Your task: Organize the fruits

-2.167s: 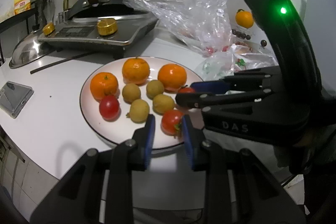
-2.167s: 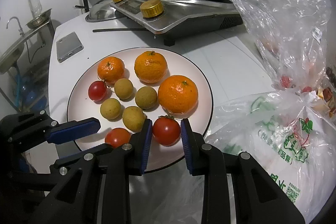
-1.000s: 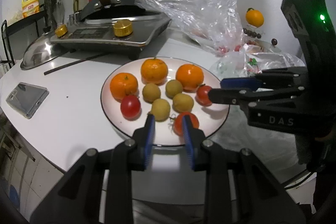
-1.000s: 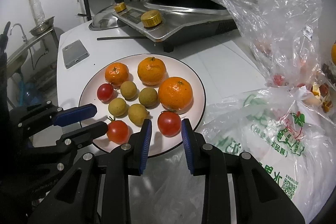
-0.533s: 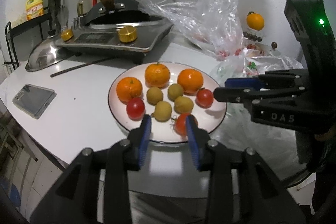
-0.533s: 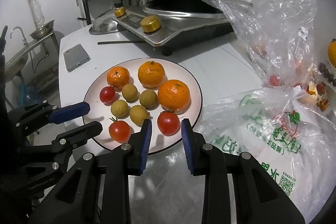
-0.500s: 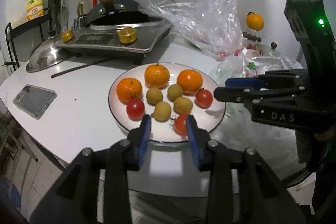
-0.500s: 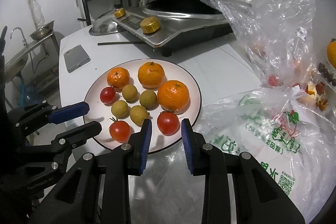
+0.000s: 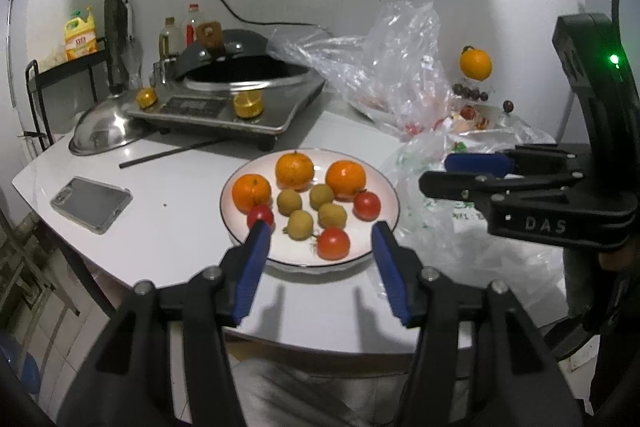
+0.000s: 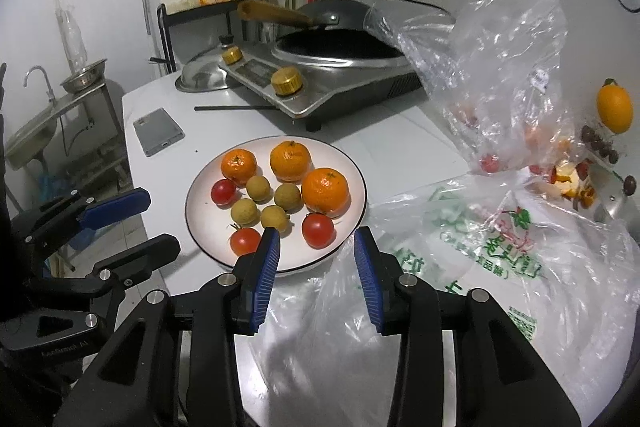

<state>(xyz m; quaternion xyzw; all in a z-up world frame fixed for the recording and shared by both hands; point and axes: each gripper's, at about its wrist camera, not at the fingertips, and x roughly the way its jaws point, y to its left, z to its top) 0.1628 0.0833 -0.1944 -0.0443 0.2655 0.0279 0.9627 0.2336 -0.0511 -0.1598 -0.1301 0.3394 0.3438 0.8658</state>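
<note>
A white plate on the white table holds three oranges, three red tomatoes and several small brown longans. My left gripper is open and empty, held back from the plate's near rim; it also shows in the right wrist view. My right gripper is open and empty, above the plate's near edge and a plastic bag; it also shows in the left wrist view.
A printed plastic bag lies right of the plate, with a clear bag and fruit scraps behind. An induction cooker with a wok, a steel lid, a phone and a black stick stand beyond. One orange sits at the far right.
Both grippers have opened wider and pulled back and up from the plate. The fruit on the plate has not moved.
</note>
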